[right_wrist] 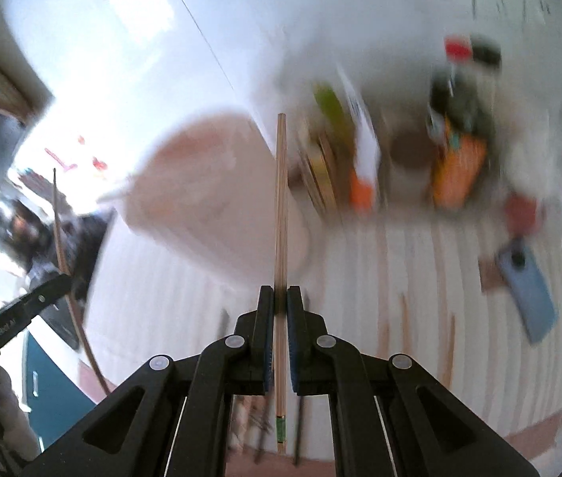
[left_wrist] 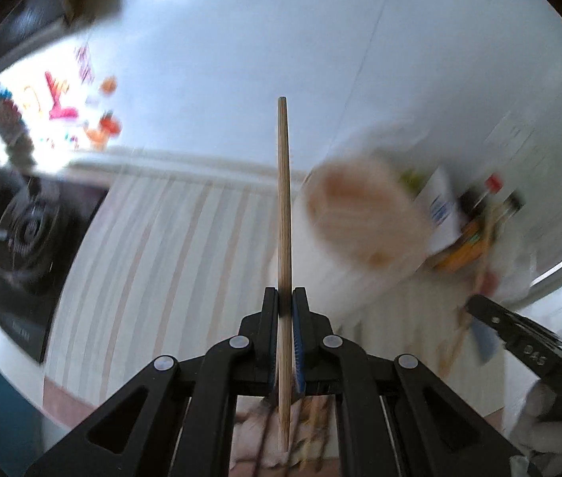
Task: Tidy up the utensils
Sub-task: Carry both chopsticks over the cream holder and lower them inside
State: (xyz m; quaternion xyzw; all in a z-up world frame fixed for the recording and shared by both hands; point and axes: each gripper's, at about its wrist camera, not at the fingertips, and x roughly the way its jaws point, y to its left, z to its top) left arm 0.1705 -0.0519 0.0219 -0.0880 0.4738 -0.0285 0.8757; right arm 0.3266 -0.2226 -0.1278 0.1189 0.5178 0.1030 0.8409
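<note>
In the left wrist view my left gripper [left_wrist: 285, 292] is shut on a plain wooden chopstick [left_wrist: 284, 183] that sticks up past the jaws. A white tub with a beige inside [left_wrist: 360, 218] stands blurred just right of it. My right gripper [left_wrist: 519, 334] shows at the right edge. In the right wrist view my right gripper [right_wrist: 280, 290] is shut on a wooden chopstick [right_wrist: 281, 198] with a green band near its low end. The white tub [right_wrist: 217, 198] lies left of and behind that stick. My left gripper [right_wrist: 22, 314] shows at the left, holding its thin stick [right_wrist: 62, 254].
A striped cloth [left_wrist: 154, 258] covers the counter, with loose chopsticks [right_wrist: 448, 349] lying on it. A black gas hob [left_wrist: 22, 230] sits left. Bottles and packets [right_wrist: 456, 151] crowd the back near the wall. A blue phone [right_wrist: 527, 290] lies at the right.
</note>
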